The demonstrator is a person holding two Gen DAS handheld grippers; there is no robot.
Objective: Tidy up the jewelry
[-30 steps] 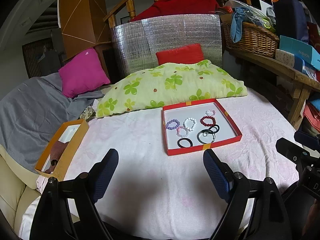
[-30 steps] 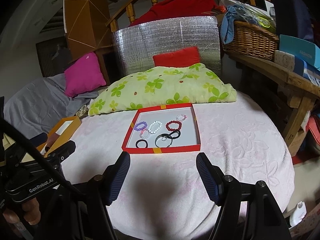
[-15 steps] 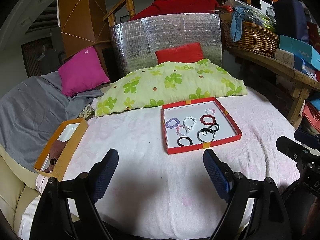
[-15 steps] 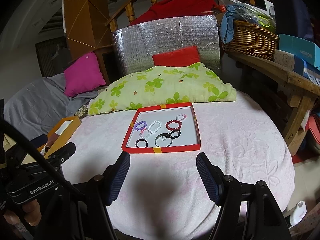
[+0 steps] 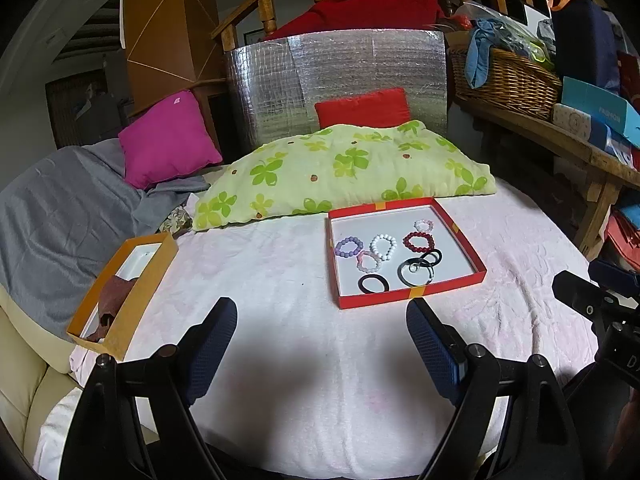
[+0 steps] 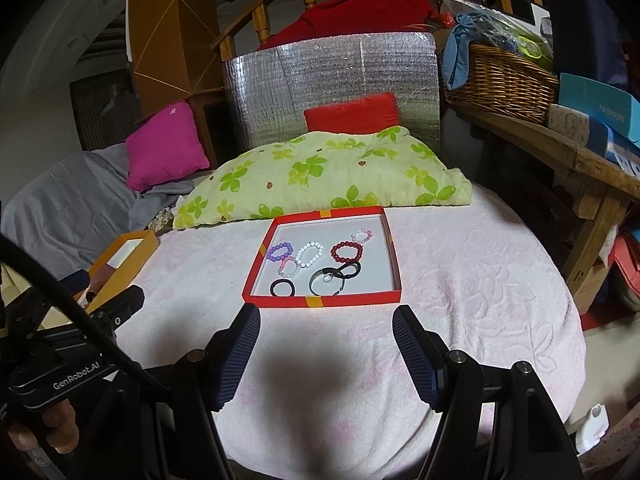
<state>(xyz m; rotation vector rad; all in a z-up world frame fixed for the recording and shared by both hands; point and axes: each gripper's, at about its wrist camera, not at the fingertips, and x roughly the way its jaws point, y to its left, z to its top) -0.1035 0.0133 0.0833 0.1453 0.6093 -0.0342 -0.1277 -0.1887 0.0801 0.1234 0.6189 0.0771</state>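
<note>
Pink towelling covers the round worktop (image 5: 304, 360), with a clover-print pillow (image 5: 344, 168) at its far side and a wicker basket (image 6: 500, 76) on the bench to the right. Next to nothing has changed over the last second: the red tray (image 5: 412, 297) has only drifted a touch in both views, so both grippers are creeping, not committing. Left gripper (image 5: 322, 350) hangs over bare cloth with fingers spread wide and nothing between them; right gripper (image 6: 326, 354) does the same, fingers wide apart, lined up just short of the tray's near wall. Inside the tray lie the purple beads (image 6: 280, 251), white beads (image 6: 310, 254), dark red beads (image 6: 347, 251), a small pale ring of beads (image 6: 362, 235), a black band (image 6: 282, 289) and a black hoop (image 6: 328, 281), some touching. An orange box (image 5: 120, 292) sits well apart at the left edge. Loose in one tray fits sorting to come or pieces already gathered.
</note>
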